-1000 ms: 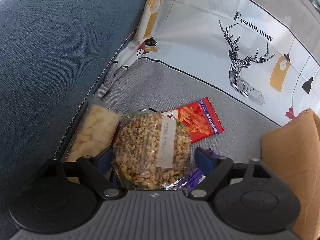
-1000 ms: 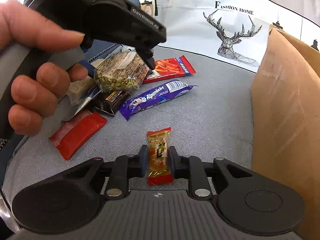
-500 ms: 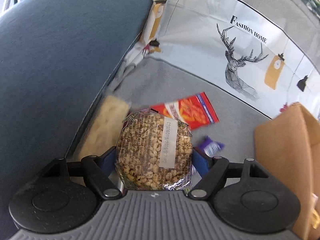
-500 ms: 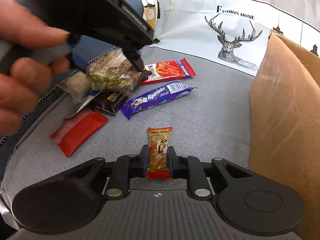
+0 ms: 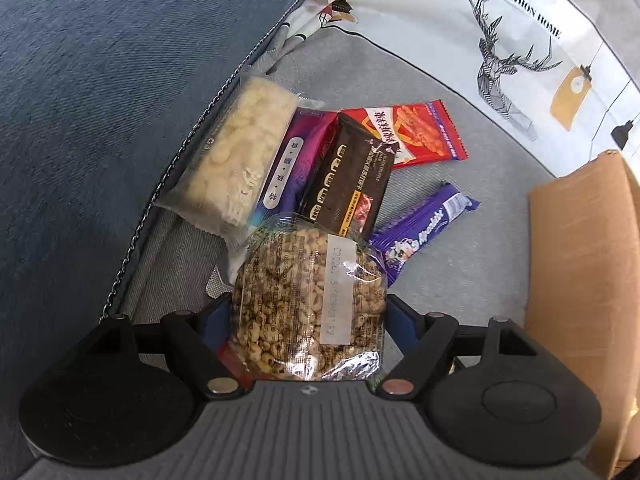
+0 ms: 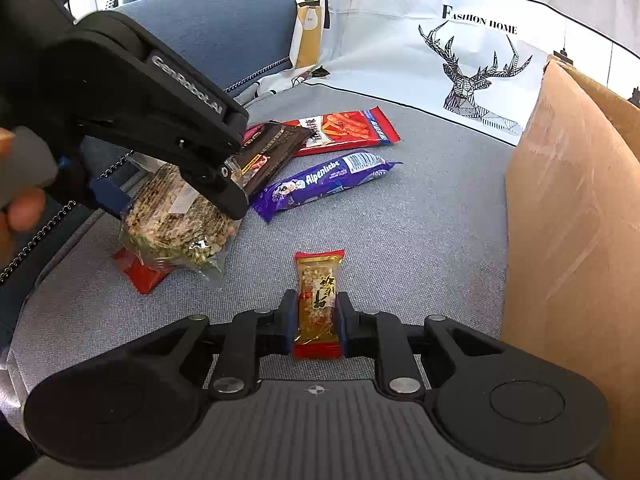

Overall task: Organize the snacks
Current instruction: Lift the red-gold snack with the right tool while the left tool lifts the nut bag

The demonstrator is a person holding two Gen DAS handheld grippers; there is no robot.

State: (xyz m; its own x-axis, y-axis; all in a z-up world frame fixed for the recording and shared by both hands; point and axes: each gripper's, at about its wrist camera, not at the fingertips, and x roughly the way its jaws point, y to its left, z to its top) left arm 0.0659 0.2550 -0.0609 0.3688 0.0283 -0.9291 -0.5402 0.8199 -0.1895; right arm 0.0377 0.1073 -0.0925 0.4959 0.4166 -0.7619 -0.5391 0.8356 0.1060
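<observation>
My left gripper [image 5: 308, 312] is shut on a clear bag of puffed grain [image 5: 308, 300] and holds it above the sofa seat; the bag also shows in the right wrist view [image 6: 176, 216] under the left gripper [image 6: 172, 196]. My right gripper [image 6: 317, 322] is shut on a small red and gold nut bar [image 6: 319, 300], held low over the seat. On the seat lie a brown bar [image 5: 348, 176], a purple Alpenliebe roll [image 6: 324, 184], a red snack pack [image 6: 344, 128], a pale rice cake pack [image 5: 236, 160] and a purple pack [image 5: 288, 164].
A cardboard box [image 6: 572, 216] stands at the right. A flat red pack [image 6: 140, 272] lies under the grain bag. The blue sofa arm [image 5: 100, 80] rises at the left. A white cloth with a deer print [image 6: 476, 60] covers the sofa back.
My left gripper has lifted the grain bag and drawn back toward me, uncovering the brown and purple packs. My right gripper has stayed almost still, shut on the nut bar.
</observation>
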